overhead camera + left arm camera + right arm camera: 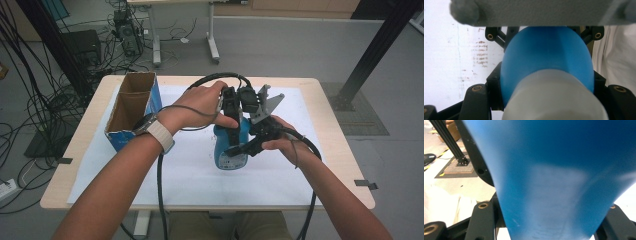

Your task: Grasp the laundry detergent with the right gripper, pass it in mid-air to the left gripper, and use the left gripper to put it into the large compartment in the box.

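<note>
We see a blue bottle [231,150] of smooth plastic with a soft, satin sheen, its white cap [554,97] matt and faintly grainy. The left tool [233,120] and the right tool [252,142] are matt black plastic with small brass-coloured metal inserts; a dull grey metal plate [266,104] tops one. A white cloth [190,175], matt and stained with brown specks, covers the pale wood bench [340,150]. Beside it stands a cardboard box [131,107], raw brown inside, printed glossy blue outside. We note a rubbery black cable [161,200].
</note>
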A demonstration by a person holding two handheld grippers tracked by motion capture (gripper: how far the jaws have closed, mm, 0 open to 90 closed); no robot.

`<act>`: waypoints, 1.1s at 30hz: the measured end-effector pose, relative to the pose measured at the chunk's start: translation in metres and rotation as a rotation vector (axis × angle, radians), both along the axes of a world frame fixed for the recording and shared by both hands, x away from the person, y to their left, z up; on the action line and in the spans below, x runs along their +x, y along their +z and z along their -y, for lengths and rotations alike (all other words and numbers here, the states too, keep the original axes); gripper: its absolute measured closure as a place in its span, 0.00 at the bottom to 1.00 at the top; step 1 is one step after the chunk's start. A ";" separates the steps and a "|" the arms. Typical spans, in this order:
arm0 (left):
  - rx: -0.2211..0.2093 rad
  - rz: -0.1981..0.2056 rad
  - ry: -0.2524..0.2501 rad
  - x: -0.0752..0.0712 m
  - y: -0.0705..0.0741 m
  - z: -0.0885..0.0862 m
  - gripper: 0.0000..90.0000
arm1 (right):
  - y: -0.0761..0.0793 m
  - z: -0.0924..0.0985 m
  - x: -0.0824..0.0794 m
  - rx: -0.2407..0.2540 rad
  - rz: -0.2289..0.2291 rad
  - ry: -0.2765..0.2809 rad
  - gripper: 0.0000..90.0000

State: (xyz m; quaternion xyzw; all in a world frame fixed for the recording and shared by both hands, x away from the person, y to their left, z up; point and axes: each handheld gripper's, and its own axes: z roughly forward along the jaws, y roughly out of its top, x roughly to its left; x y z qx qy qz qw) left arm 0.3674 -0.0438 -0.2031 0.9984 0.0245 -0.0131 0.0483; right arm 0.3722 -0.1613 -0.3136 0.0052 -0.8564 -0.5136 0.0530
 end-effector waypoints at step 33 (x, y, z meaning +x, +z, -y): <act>0.002 0.002 0.013 -0.002 0.000 0.000 0.42 | 0.001 0.001 -0.004 -0.002 -0.003 -0.001 0.48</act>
